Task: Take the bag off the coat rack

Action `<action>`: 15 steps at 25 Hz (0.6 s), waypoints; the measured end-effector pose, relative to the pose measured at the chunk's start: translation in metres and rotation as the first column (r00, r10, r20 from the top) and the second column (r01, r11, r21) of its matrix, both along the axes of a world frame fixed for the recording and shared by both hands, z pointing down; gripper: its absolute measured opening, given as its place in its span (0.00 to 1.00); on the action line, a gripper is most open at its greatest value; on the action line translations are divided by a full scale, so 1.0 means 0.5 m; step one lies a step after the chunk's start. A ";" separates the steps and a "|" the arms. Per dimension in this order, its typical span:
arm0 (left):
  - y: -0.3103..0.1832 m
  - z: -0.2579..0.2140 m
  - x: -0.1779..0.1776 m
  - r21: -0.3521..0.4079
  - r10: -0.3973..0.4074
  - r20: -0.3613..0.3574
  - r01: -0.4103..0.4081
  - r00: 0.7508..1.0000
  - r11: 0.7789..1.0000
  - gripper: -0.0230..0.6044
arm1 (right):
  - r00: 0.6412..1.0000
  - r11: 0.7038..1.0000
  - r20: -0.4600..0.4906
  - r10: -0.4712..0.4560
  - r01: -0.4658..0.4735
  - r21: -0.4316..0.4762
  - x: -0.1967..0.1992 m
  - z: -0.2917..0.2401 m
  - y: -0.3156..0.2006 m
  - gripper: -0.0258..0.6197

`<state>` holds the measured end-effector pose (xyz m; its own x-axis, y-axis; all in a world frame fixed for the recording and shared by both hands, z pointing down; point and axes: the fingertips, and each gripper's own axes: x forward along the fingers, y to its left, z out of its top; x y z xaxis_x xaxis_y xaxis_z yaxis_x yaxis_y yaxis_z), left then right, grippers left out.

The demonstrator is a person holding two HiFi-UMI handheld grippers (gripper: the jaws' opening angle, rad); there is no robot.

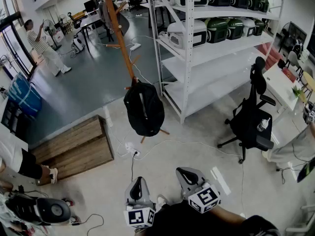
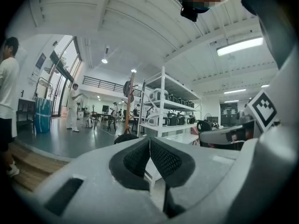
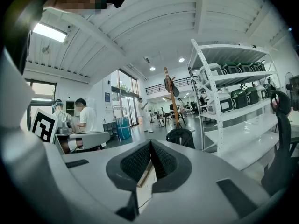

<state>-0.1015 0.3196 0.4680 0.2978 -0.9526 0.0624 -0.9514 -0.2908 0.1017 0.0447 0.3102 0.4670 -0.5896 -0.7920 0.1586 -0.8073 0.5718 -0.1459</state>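
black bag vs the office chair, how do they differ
The bag hangs on the wooden coat rack; the office chair stands on the floor. The bag is a compact rounded lump; the chair is taller, with arms and headrest. Both are black.

Black bag [image 1: 143, 109] on coat rack [image 1: 118, 28]

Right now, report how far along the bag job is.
Done: nothing; the black bag hangs on the coat rack. In hand: nothing; left gripper and right gripper are shut, empty, well short of it. Left: approach, grip the bag, lift it off.
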 end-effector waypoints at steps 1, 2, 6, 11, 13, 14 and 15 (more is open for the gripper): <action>0.000 0.001 0.001 0.000 0.001 -0.001 -0.001 1.000 1.000 0.07 | 1.000 1.000 0.001 -0.002 0.002 0.000 0.000 0.001 0.001 0.06; 0.000 0.002 0.002 -0.001 0.002 -0.001 -0.002 1.000 1.000 0.07 | 1.000 1.000 0.002 -0.004 0.004 0.000 -0.001 0.001 0.001 0.06; -0.003 0.002 0.006 0.000 0.009 -0.001 -0.009 1.000 1.000 0.07 | 1.000 1.000 0.000 -0.006 0.006 0.000 -0.003 0.000 -0.001 0.06; 0.001 0.002 0.013 -0.006 0.008 -0.001 -0.008 1.000 1.000 0.07 | 1.000 1.000 -0.004 -0.017 0.017 0.001 0.000 0.000 0.003 0.06; 0.001 0.003 0.018 -0.008 0.008 -0.001 -0.008 1.000 1.000 0.07 | 1.000 1.000 0.001 -0.015 0.015 -0.004 0.004 0.002 0.004 0.06; 0.000 0.005 0.020 -0.009 0.009 0.000 -0.009 1.000 1.000 0.06 | 1.000 1.000 0.006 -0.013 0.014 -0.009 0.006 0.002 0.003 0.06; -0.002 0.006 0.022 -0.010 0.010 0.001 -0.010 1.000 1.000 0.07 | 1.000 1.000 0.010 -0.012 0.012 -0.012 0.007 0.002 0.002 0.06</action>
<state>-0.0903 0.3188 0.4710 0.3075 -0.9488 0.0725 -0.9484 -0.2995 0.1039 0.0484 0.3110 0.4682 -0.6009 -0.7827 0.1620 -0.7987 0.5799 -0.1609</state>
